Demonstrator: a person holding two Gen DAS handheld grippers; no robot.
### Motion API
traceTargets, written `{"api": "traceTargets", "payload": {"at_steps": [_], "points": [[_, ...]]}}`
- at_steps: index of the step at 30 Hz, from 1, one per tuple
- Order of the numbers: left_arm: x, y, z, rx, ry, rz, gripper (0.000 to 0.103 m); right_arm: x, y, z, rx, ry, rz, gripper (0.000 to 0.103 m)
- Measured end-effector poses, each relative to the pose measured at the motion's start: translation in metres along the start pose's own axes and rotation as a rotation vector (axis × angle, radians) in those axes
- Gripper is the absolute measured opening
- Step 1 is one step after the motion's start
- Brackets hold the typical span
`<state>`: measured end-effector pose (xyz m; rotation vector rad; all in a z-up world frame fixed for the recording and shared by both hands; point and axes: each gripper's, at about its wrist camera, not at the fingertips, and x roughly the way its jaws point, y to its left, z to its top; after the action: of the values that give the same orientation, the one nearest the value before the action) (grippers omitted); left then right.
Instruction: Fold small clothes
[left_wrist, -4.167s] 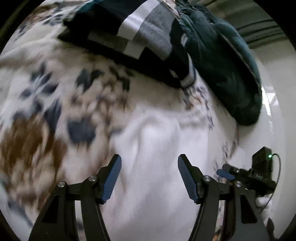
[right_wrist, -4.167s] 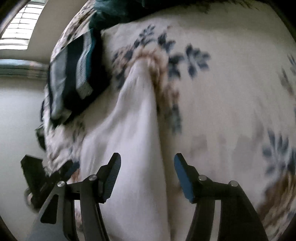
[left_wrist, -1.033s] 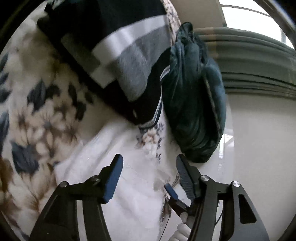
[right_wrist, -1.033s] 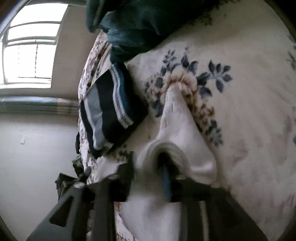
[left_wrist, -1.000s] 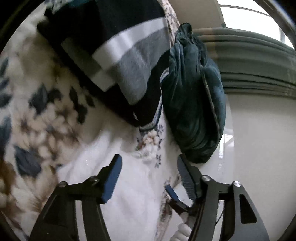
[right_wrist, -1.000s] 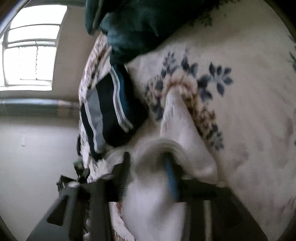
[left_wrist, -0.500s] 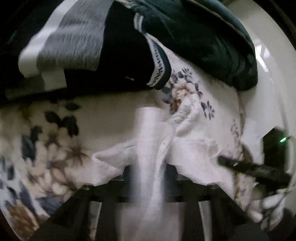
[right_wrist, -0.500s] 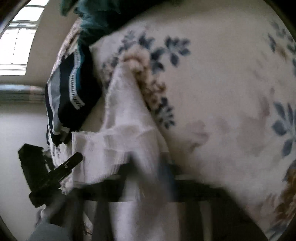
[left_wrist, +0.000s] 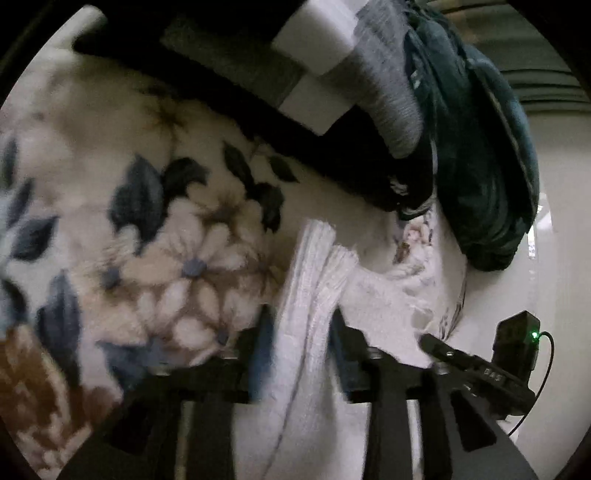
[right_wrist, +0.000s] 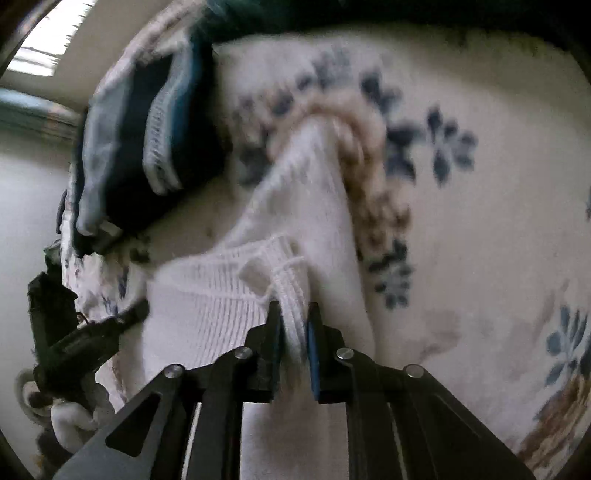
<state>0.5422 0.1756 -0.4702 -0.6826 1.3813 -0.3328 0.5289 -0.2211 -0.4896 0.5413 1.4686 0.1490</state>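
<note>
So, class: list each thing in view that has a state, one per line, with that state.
left hand-held gripper: shut on white knit garment
right hand-held gripper: shut on white knit garment
white knit garment: bunched, gripped at two edges
striped garment: folded on the floral blanket
dark green garment: crumpled heap

**Handheld gripper hardware**

Right gripper (right_wrist: 293, 328): matte black linkage arms with silver round-head screws and blue finger pads (right_wrist: 312, 347). Left gripper (left_wrist: 301, 354): same black frame, blurred blue pads. At the lower right of the left wrist view, a black module carries a green light and a thin black cable.
</note>
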Motion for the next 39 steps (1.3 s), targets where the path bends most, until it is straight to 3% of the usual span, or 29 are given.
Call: {"api": "traceTargets", "payload": {"at_steps": [1,3,6,11,12,13,14,15,18,21,25,29,30,32,33,34,36,39], "points": [[-0.008,0.000,-0.004,0.004,-0.012,0.001,0.060,-0.009,-0.001,-0.004,-0.002,-0.026,-0.001,0.031],[-0.023,0.001,-0.011,0.009,-0.035,0.002,0.062,-0.028,-0.005,-0.015,0.009,-0.081,-0.013,0.046],[-0.032,-0.014,-0.017,0.056,-0.063,0.018,0.062,-0.044,-0.021,-0.028,0.086,-0.120,0.053,0.046],[0.002,-0.070,-0.013,0.304,-0.079,0.176,0.060,-0.038,-0.013,-0.028,0.046,-0.134,0.072,0.046],[0.010,-0.080,-0.014,0.366,-0.088,0.213,0.046,-0.036,-0.008,-0.027,0.021,-0.131,0.061,0.046],[0.018,-0.085,-0.015,0.423,-0.084,0.253,0.007,-0.032,-0.001,-0.025,-0.016,-0.126,0.039,0.043],[0.023,-0.086,-0.017,0.443,-0.065,0.265,0.008,-0.028,0.007,-0.025,-0.056,-0.123,0.013,0.017],[0.020,-0.084,-0.018,0.440,-0.071,0.251,0.008,-0.025,0.013,-0.024,-0.085,-0.119,-0.016,0.005],[-0.007,-0.077,-0.020,0.374,-0.126,0.199,0.008,-0.038,0.025,-0.027,-0.128,-0.182,-0.014,0.005],[-0.009,-0.056,-0.012,0.272,-0.123,0.177,0.008,-0.053,0.025,-0.029,-0.126,-0.245,-0.007,0.005],[0.022,-0.035,-0.003,0.217,-0.055,0.208,0.008,-0.025,0.004,-0.017,-0.044,-0.186,-0.049,0.005],[0.026,-0.035,0.002,0.192,-0.032,0.193,0.012,-0.009,-0.004,-0.014,-0.022,-0.153,-0.077,0.005],[0.023,-0.034,0.003,0.167,-0.024,0.156,0.014,-0.010,-0.004,-0.014,-0.024,-0.153,-0.075,0.005],[0.012,-0.029,0.001,0.116,-0.017,0.112,0.030,-0.013,-0.005,-0.014,-0.010,-0.129,-0.042,0.007],[0.004,-0.026,-0.003,0.073,-0.023,0.073,0.044,-0.015,-0.008,-0.015,0.012,-0.110,-0.014,0.013],[-0.002,-0.024,-0.006,0.051,-0.030,0.049,0.052,-0.019,-0.011,-0.017,0.031,-0.099,0.007,0.016],[-0.015,-0.020,-0.016,0.013,-0.044,0.005,0.054,-0.036,-0.018,-0.027,0.063,-0.107,0.044,0.031],[-0.021,-0.019,-0.038,0.015,-0.012,-0.023,0.055,-0.047,-0.029,-0.047,0.117,-0.075,0.127,0.031]]}}
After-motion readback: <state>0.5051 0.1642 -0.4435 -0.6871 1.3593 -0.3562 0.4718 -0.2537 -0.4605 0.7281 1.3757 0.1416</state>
